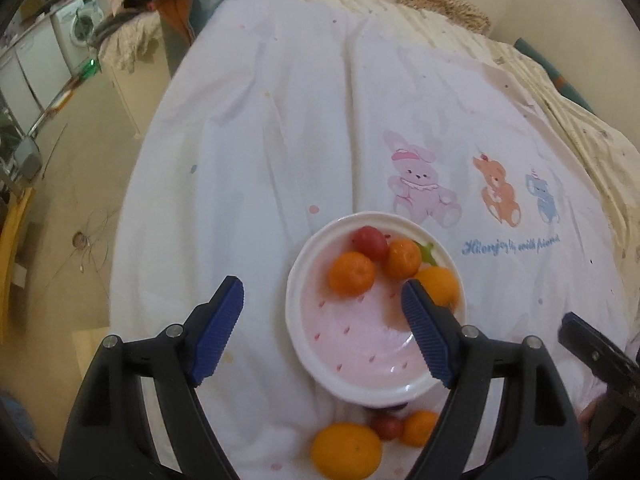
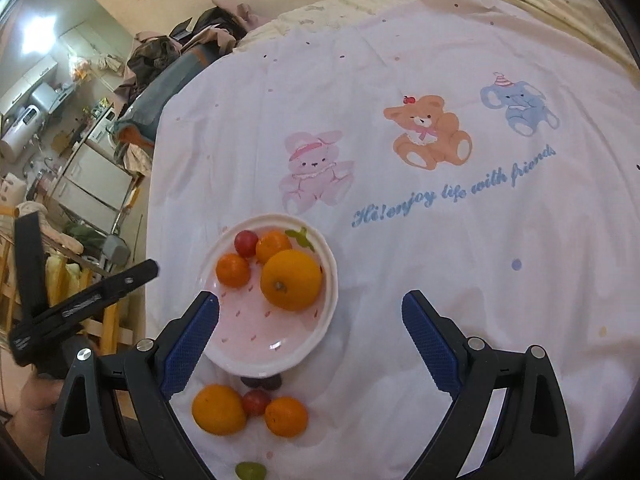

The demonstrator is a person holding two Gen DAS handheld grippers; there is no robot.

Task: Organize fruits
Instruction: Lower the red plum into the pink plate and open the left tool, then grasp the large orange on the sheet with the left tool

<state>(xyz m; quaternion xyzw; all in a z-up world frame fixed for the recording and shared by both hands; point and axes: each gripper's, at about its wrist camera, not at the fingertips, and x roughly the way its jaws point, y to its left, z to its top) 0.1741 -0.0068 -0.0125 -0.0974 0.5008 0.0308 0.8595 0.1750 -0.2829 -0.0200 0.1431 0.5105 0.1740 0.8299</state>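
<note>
A white bowl with a pink strawberry-print inside [image 1: 352, 344] [image 2: 256, 332] sits on the white bedsheet. It holds a large orange [image 2: 291, 280] [image 1: 439, 285], two small mandarins [image 2: 233, 270] [image 2: 273, 245] and a red grape [image 2: 245, 242] [image 1: 370, 242]. On the sheet in front of the bowl lie an orange [image 2: 218, 409] [image 1: 346, 450], a red grape [image 2: 255, 401], a mandarin [image 2: 286, 416], a dark grape [image 2: 262, 382] under the rim and a green grape [image 2: 250, 470]. My left gripper [image 1: 322, 316] is open over the bowl's left part. My right gripper [image 2: 310, 336] is open and empty above the bowl's right edge.
The sheet [image 2: 440, 240] has a printed rabbit, bear, elephant and blue lettering. The bed's left edge drops to the floor [image 1: 80, 184]. A yellow wooden chair [image 2: 100, 320] stands left of the bed. Clothes are piled at the bed's far left corner [image 2: 192, 40].
</note>
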